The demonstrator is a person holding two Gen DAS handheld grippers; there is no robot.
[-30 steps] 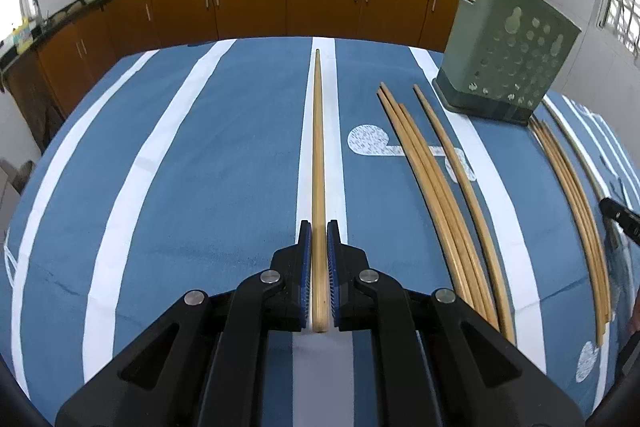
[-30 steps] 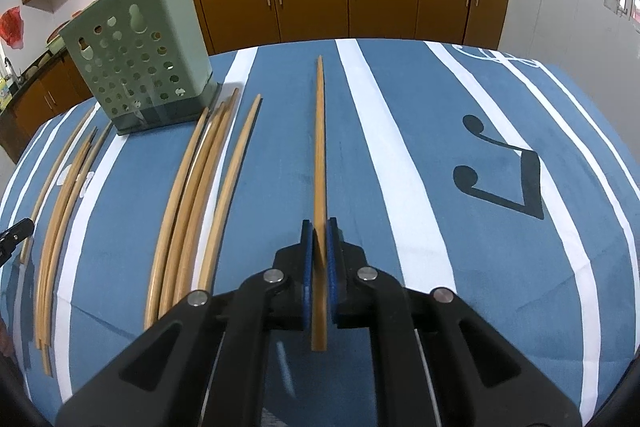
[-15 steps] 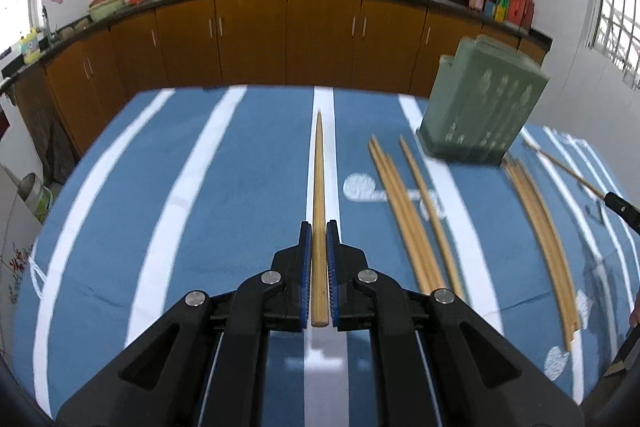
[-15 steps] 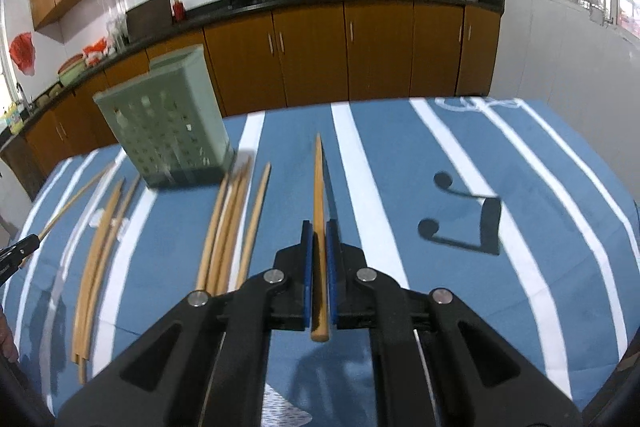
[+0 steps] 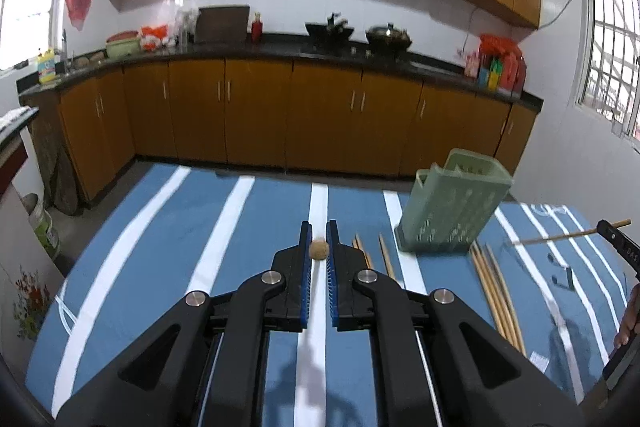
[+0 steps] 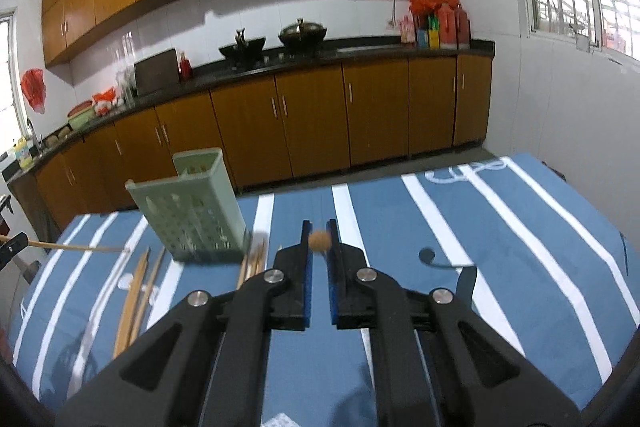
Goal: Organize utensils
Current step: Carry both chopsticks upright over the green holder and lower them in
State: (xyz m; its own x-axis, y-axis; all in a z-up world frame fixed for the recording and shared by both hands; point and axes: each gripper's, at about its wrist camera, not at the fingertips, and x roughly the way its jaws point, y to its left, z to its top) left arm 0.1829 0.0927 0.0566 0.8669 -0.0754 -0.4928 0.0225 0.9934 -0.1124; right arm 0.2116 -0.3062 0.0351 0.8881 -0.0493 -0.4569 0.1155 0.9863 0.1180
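- Left wrist view: the left gripper (image 5: pixel 319 245) is clamped tight on one chopstick (image 5: pixel 319 249). Only the round butt end shows between the blue pads, so the stick points straight away from the camera.
- The green holder (image 5: pixel 454 209) stands on the blue striped tablecloth (image 5: pixel 160 247), ahead and to the right. More loose chopsticks (image 5: pixel 494 285) lie beside its base, and a few others lie just to the right of the gripper.
- At the right edge, the right gripper's chopstick (image 5: pixel 560 236) is seen from the side, well above the cloth, with its tip toward the holder.
- Right wrist view: the right gripper (image 6: pixel 319 239) is also closed firmly on a single chopstick (image 6: pixel 319 240), seen end-on in the same way.
- Here the holder (image 6: pixel 192 211) is ahead and to the left. Its open top is visible, and I think some stick ends are already inside, but this is blurred.
- At the left edge, the left gripper's stick (image 6: pixel 76 247) points toward the holder.
- Risk, in my judgement: both sticks aim at the same opening, so they may cross or knock each other.
- A long stick held only at one end can swing; if the tip hits the rim, the light holder may tip over or the stick may slip from the pads.
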